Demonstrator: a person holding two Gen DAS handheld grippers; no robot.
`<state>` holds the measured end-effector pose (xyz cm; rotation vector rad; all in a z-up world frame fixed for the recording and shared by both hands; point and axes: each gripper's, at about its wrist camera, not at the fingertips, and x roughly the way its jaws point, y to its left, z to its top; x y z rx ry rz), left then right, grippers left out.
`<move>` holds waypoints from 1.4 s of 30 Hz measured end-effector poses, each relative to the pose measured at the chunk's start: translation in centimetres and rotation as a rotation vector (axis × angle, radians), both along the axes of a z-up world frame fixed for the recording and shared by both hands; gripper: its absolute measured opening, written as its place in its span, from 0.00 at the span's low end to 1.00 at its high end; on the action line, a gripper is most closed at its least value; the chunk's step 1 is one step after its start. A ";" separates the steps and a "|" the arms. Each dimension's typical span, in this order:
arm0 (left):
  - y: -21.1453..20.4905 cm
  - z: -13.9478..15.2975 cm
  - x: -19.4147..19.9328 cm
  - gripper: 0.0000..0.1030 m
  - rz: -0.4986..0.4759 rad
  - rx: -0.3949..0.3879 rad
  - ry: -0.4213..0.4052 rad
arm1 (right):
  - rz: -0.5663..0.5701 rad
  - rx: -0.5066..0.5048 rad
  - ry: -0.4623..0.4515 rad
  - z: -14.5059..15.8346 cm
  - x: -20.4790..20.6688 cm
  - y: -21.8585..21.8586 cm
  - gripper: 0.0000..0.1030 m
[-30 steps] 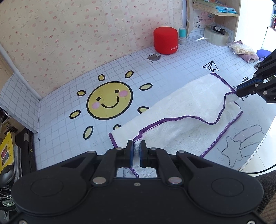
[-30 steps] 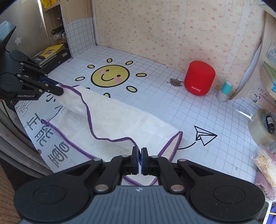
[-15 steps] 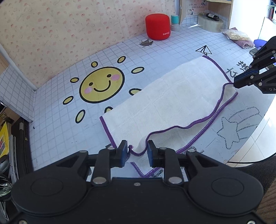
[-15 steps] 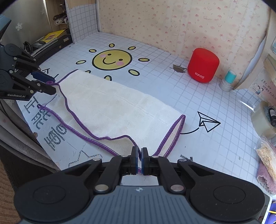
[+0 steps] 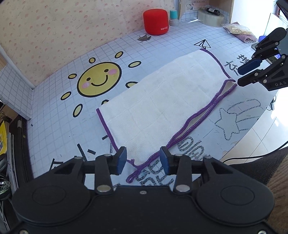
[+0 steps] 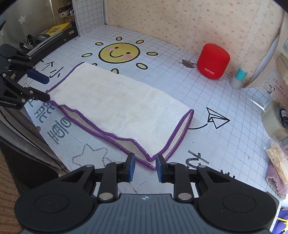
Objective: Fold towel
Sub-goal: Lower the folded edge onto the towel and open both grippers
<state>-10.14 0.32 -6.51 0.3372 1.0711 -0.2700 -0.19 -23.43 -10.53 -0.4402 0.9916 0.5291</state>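
A white towel (image 5: pixel 162 100) with purple stitched edges lies folded in half on the printed table mat (image 5: pixel 54 126), its two long edges stacked along the near side. My left gripper (image 5: pixel 143 161) hovers over the towel's near left corners. Its jaws are opening, and the corners lie loose between the blue pads (image 5: pixel 121 160) without being pressed. My right gripper (image 6: pixel 144 167) is at the other end of the towel (image 6: pixel 117 106). Its jaws are also opening, and the purple corner sits free between them. Each gripper shows in the other's view: the right gripper (image 5: pixel 240 77) and the left gripper (image 6: pixel 46 89).
A red speaker (image 5: pixel 156 21) and a teal-capped bottle (image 5: pixel 173 17) stand by the back wall. A tape roll (image 5: pixel 210 18), a snack bag (image 6: pixel 277 156) and a pink cloth (image 6: pixel 276 181) sit at the right. Books (image 6: pixel 54 30) lie beyond the left edge. The table's front edge runs just behind both grippers.
Both grippers went from shut on the towel's corners to open and let them go. The lifted upper layer has settled flat on the lower one.
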 end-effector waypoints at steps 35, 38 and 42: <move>-2.9 -2.1 6.3 0.48 -0.022 -0.076 -0.043 | 0.131 -0.150 -0.036 -2.0 -0.1 1.4 0.06; -2.9 -2.1 6.4 0.48 -0.018 -0.090 -0.041 | 0.108 -0.146 -0.007 -2.3 0.1 0.9 0.06; -2.8 -1.6 6.3 0.55 -0.012 -0.100 -0.061 | 0.038 -0.087 0.004 -0.8 0.4 0.2 0.09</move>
